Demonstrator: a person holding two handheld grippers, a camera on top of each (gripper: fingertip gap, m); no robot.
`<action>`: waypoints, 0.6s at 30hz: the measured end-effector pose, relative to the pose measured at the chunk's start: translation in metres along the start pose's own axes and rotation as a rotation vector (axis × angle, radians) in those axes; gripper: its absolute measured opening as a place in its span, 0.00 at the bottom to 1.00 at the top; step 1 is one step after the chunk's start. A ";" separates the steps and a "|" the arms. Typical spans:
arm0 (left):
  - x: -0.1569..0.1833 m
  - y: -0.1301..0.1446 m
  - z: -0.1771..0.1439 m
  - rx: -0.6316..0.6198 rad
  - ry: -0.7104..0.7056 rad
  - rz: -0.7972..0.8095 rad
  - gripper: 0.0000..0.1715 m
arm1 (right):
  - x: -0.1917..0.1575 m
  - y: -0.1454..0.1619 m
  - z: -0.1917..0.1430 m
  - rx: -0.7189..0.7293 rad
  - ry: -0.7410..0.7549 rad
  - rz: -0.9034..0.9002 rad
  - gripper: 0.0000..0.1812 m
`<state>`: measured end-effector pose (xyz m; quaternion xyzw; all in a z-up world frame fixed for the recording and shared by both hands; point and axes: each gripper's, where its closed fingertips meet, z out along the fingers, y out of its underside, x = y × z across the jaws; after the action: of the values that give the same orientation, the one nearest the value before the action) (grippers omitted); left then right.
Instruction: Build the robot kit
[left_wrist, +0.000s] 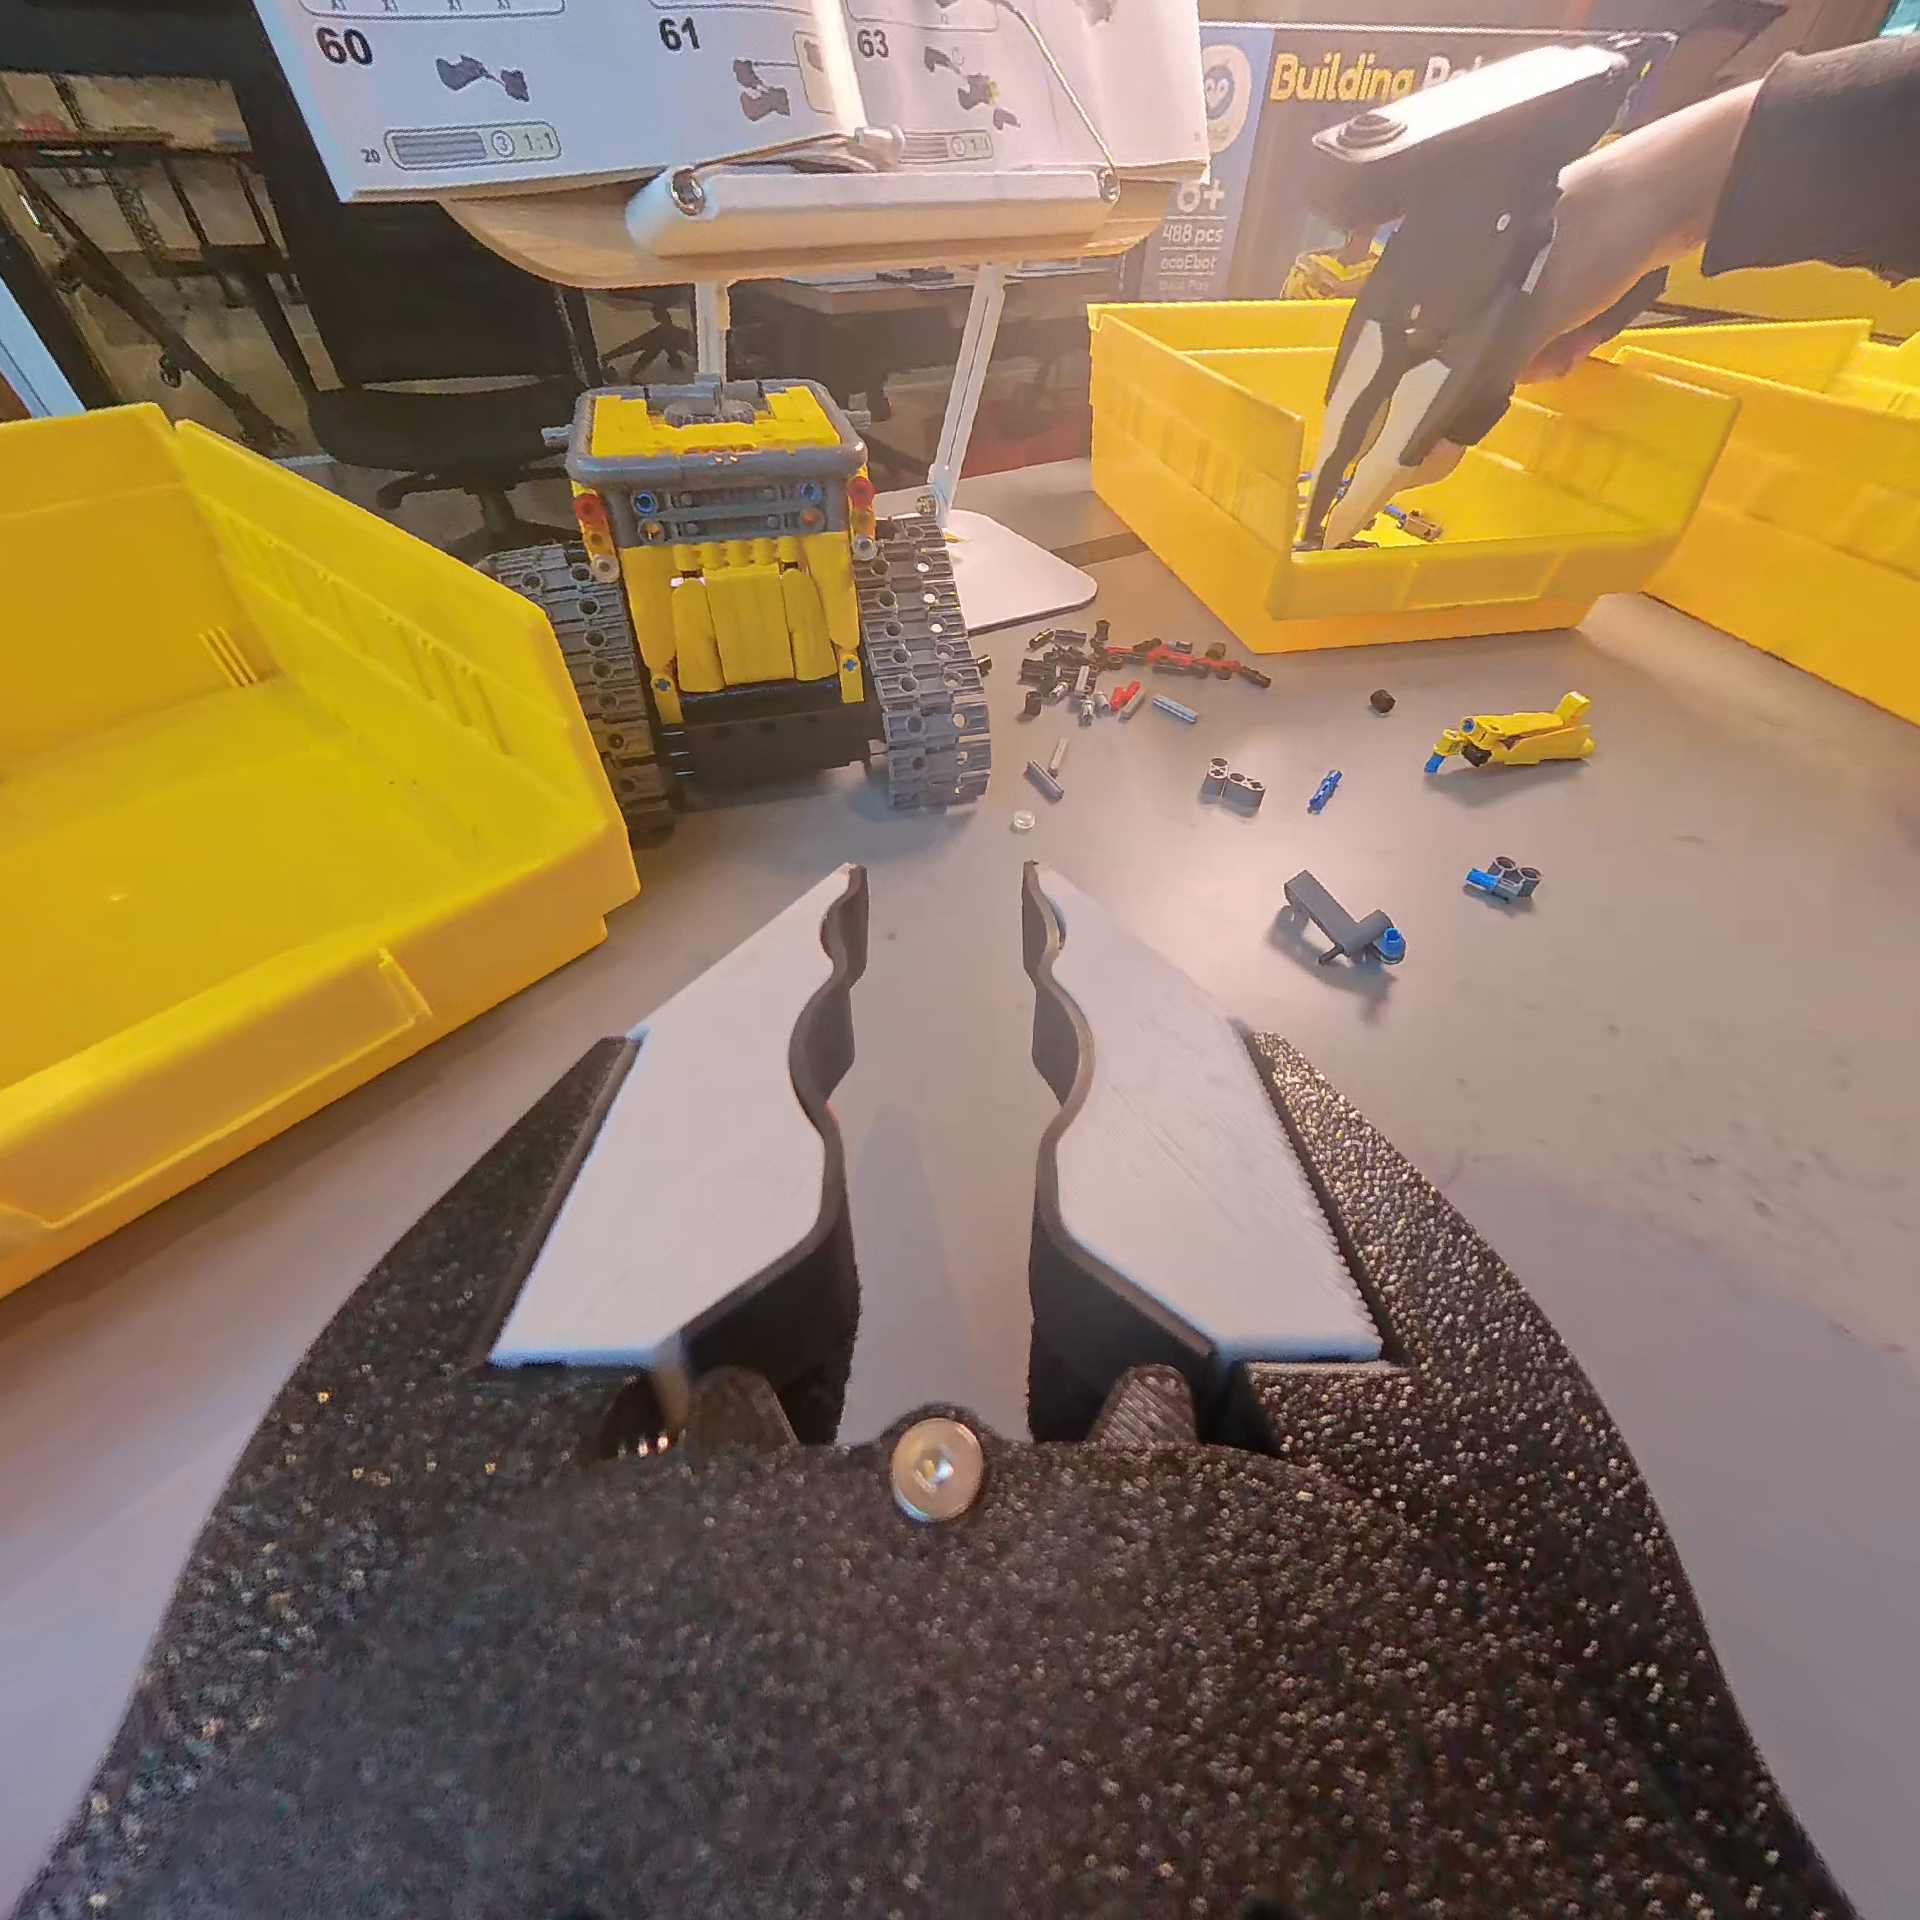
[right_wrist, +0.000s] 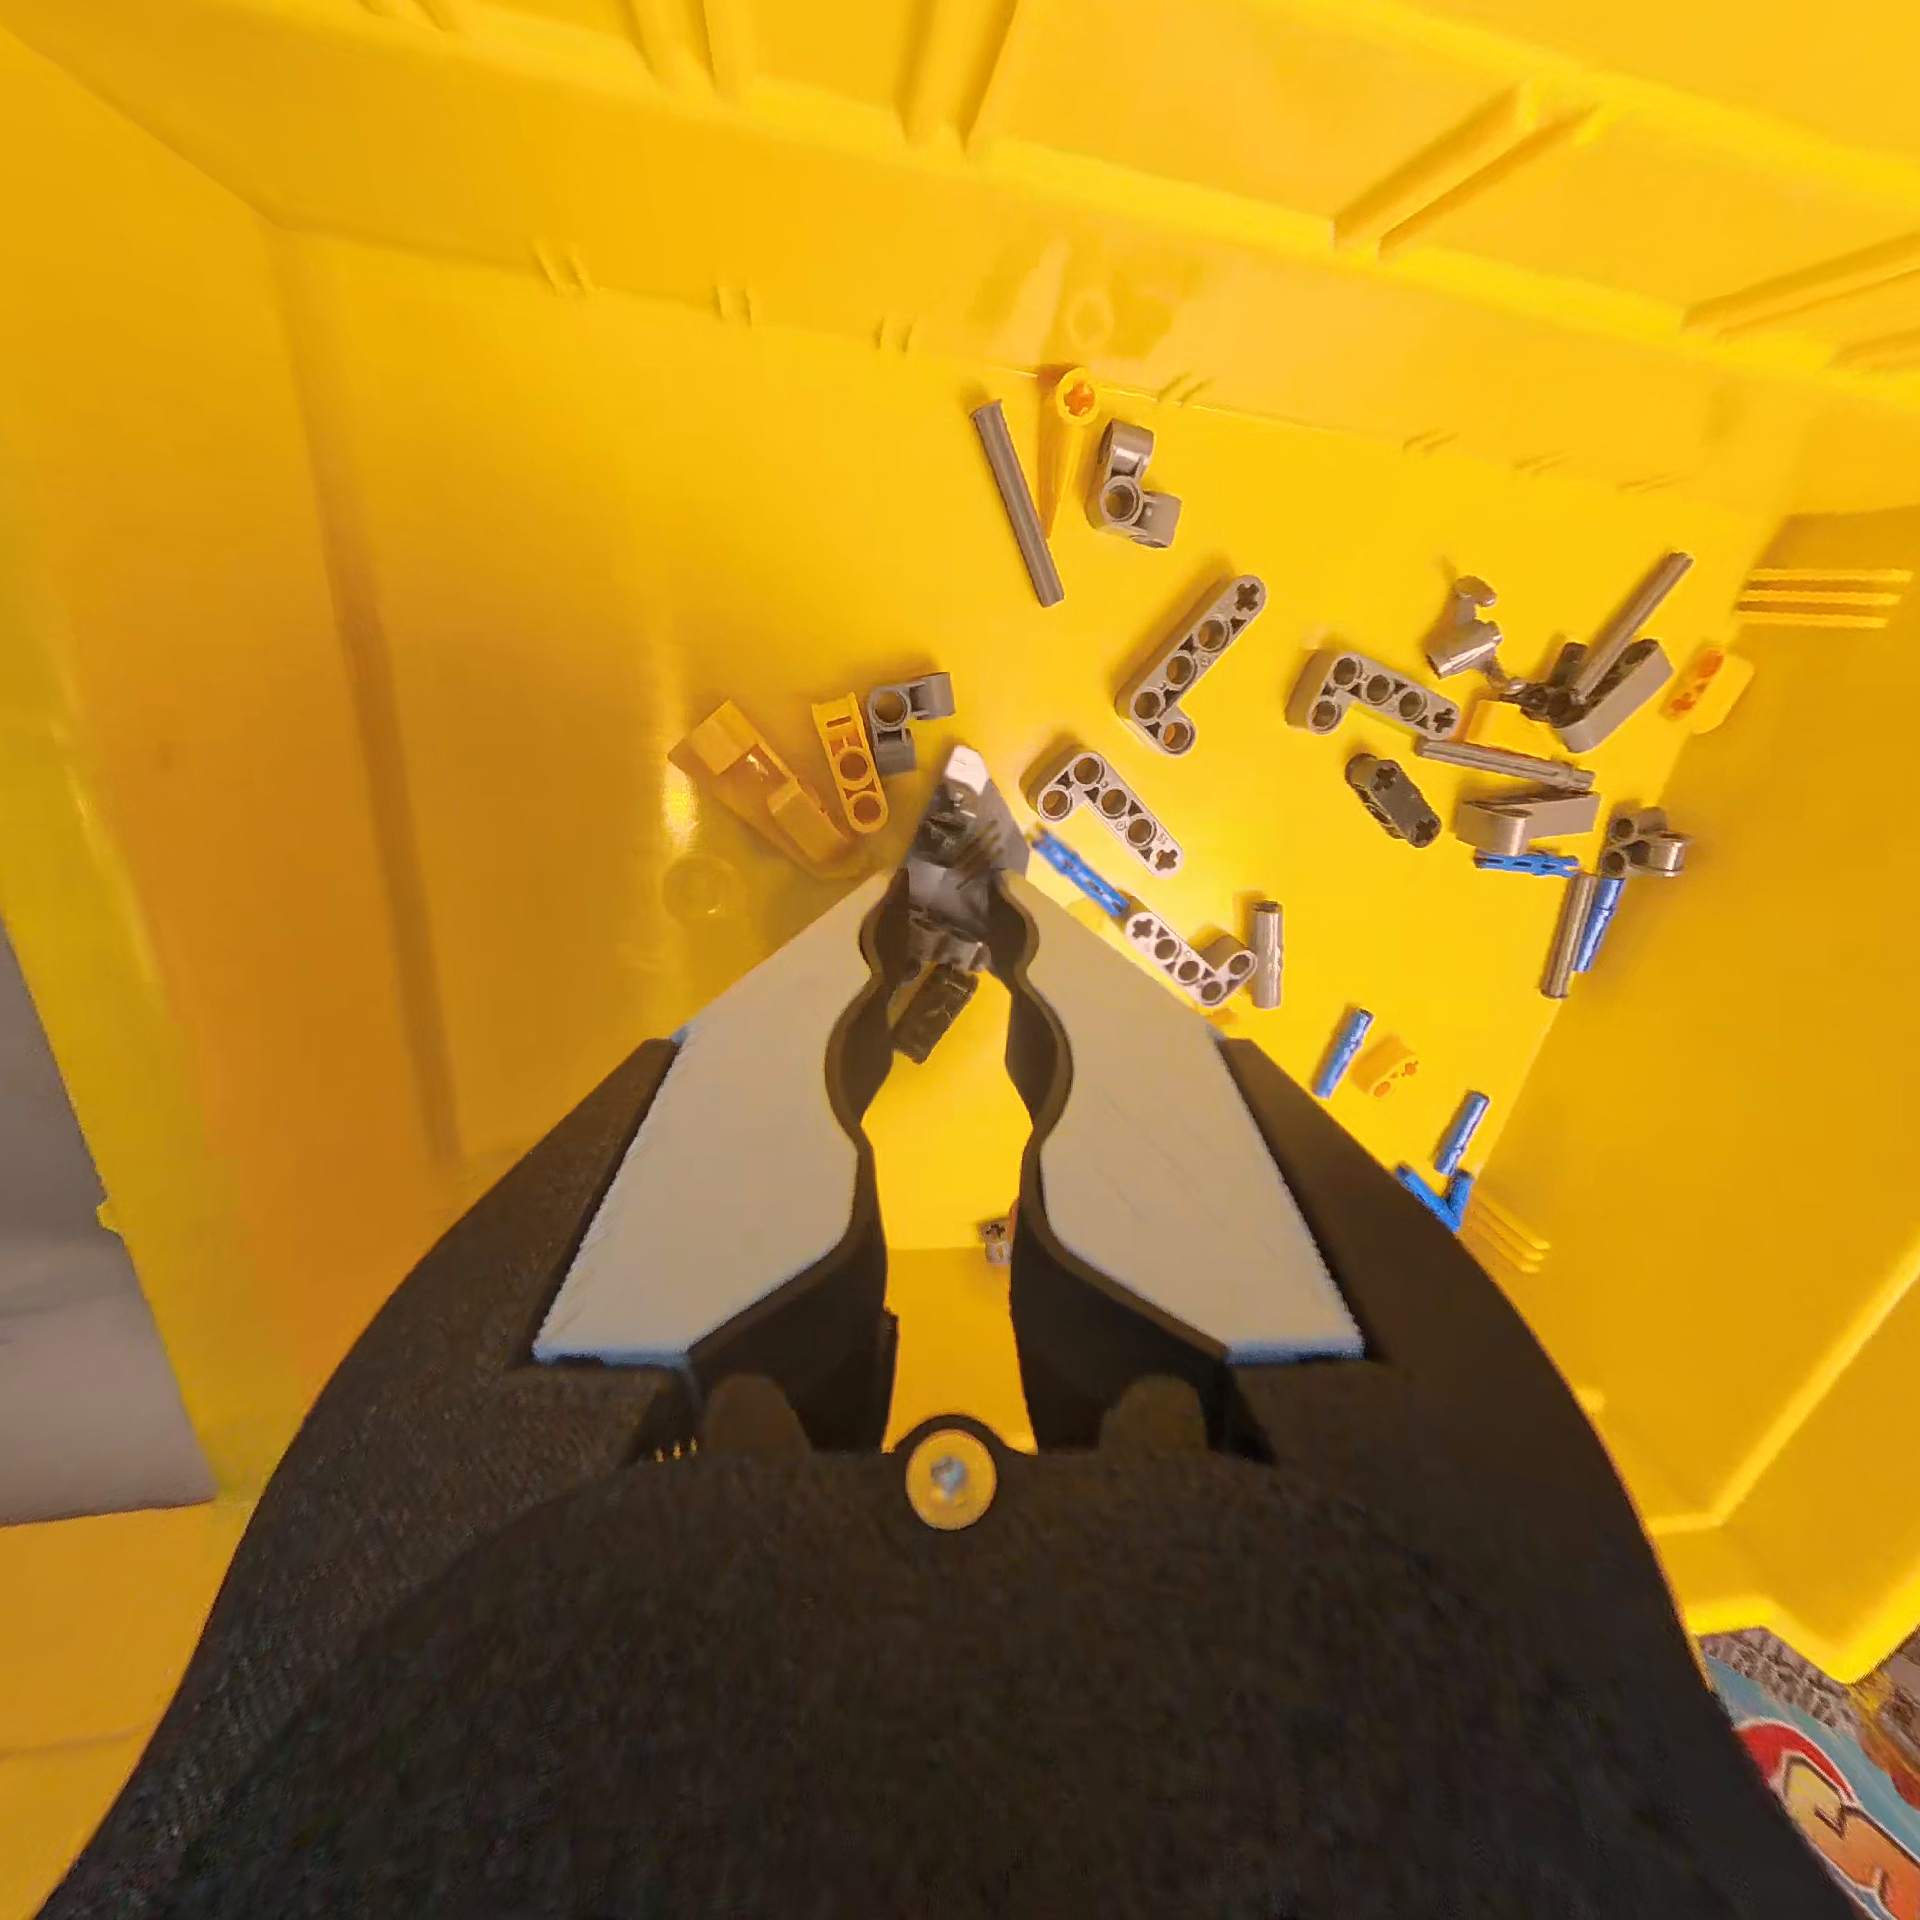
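Right hand-held gripper (right_wrist: 948, 883) clamps grey piece (right_wrist: 951, 847) inside yellow bin (right_wrist: 520, 520).

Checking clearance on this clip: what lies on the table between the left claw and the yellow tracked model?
In the left wrist view, between the left claw and the yellow tracked model, the grey table is nearly bare; only one small clear round stud lies there.
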<state>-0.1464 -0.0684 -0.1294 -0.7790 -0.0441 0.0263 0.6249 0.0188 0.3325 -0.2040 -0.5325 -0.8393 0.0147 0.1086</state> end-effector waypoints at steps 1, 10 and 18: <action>0.000 0.000 0.000 0.001 0.000 -0.003 0.17 | 0.000 0.003 0.000 -0.013 -0.003 -0.005 0.05; 0.001 0.001 0.002 -0.010 0.010 -0.001 0.17 | 0.037 -0.018 -0.026 0.139 0.126 0.049 0.05; -0.001 0.001 0.001 -0.010 0.005 -0.003 0.17 | 0.065 -0.016 -0.021 0.075 0.232 0.058 0.06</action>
<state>-0.1476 -0.0677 -0.1310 -0.7823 -0.0437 0.0233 0.6209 -0.0177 0.3819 -0.1705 -0.5503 -0.8042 -0.0125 0.2244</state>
